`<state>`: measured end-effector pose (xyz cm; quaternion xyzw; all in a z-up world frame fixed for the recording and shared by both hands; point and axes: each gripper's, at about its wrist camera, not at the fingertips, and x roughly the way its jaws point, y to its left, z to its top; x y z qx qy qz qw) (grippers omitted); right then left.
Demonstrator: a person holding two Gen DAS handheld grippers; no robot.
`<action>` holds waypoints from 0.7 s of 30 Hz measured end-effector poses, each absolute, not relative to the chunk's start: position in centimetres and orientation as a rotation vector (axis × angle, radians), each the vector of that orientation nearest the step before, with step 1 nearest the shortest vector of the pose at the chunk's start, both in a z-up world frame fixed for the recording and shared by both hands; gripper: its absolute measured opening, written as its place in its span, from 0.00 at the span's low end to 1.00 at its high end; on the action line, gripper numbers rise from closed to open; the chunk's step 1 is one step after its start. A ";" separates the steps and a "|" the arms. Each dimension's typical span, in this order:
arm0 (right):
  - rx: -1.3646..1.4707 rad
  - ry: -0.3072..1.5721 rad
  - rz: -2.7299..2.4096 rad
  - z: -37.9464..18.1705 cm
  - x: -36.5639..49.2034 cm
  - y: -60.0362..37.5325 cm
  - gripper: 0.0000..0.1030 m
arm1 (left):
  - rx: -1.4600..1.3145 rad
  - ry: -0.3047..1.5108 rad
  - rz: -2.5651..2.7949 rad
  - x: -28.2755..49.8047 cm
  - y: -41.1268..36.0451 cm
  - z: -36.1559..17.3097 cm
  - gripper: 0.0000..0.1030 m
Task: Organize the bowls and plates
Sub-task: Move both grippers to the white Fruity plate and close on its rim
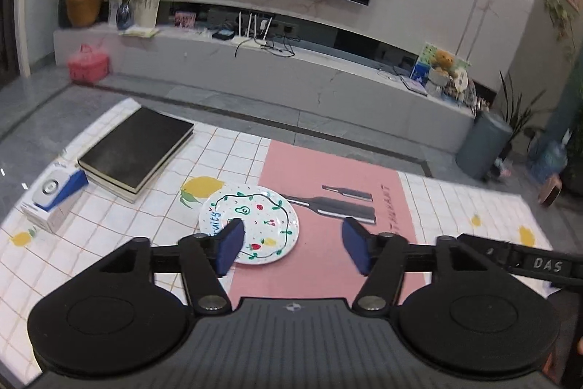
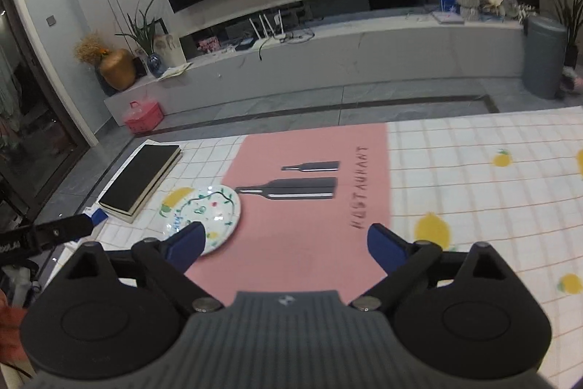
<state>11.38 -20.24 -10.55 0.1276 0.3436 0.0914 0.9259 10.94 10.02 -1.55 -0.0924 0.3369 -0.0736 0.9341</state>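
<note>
A white plate (image 1: 255, 217) with painted fruit and a green vine ring lies flat on the table, half on the pink placemat (image 1: 328, 177). My left gripper (image 1: 293, 245) is open and empty, held above the table with its left pad over the plate's near edge. In the right wrist view the plate (image 2: 211, 210) lies at the mat's (image 2: 309, 217) left edge. My right gripper (image 2: 284, 245) is open and empty above the mat, its left pad over the plate's near rim. No bowl is in view.
A black book stack (image 1: 135, 152) lies at the table's far left, also in the right wrist view (image 2: 142, 177). A white and blue box (image 1: 54, 199) sits beside it. The table has a white grid cloth with lemons (image 2: 473, 177). A TV bench (image 1: 255, 68) stands beyond the table.
</note>
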 end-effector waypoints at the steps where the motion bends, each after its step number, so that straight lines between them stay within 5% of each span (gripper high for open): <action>1: 0.256 0.727 0.182 -10.7 12.3 -19.6 0.94 | -0.203 0.700 -0.144 11.5 10.6 -1.8 0.73; 15: 0.236 0.802 0.231 -14.9 21.9 -13.4 0.93 | -0.281 0.777 -0.153 18.5 15.8 -7.7 0.75; 21: 0.210 0.858 0.252 -18.2 25.2 -11.4 0.79 | -0.337 0.805 -0.122 20.9 16.9 -11.4 0.71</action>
